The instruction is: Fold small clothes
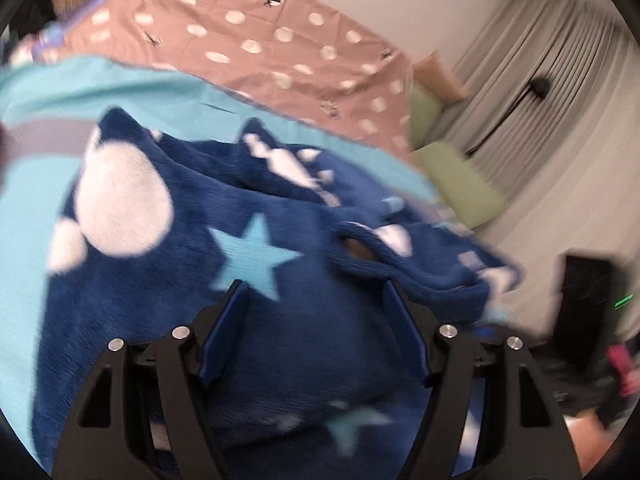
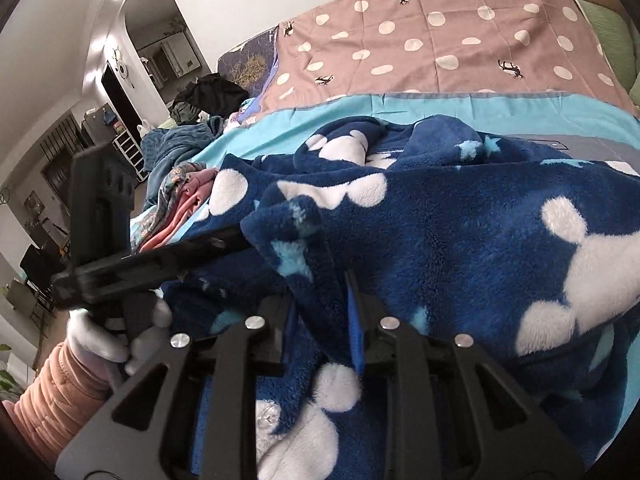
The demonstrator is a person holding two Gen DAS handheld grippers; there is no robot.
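A navy fleece garment (image 1: 280, 280) with white mouse-head shapes and light blue stars lies crumpled on the light blue sheet (image 1: 120, 92) of a bed. My left gripper (image 1: 316, 312) is open, its jaws wide apart, with fleece bulging between them. In the right wrist view the same garment (image 2: 460, 232) fills the middle. My right gripper (image 2: 324, 320) is shut on a fold of the fleece, which covers most of its fingers. The left gripper's black body (image 2: 160, 256) reaches in from the left, held by a white-gloved hand (image 2: 108, 336).
A pink dotted bedspread (image 2: 440, 40) covers the far part of the bed. A pile of other clothes (image 2: 180, 184) lies at the bed's left edge. Green pillows (image 1: 460, 168) and grey curtains (image 1: 540, 100) stand at the right in the left wrist view.
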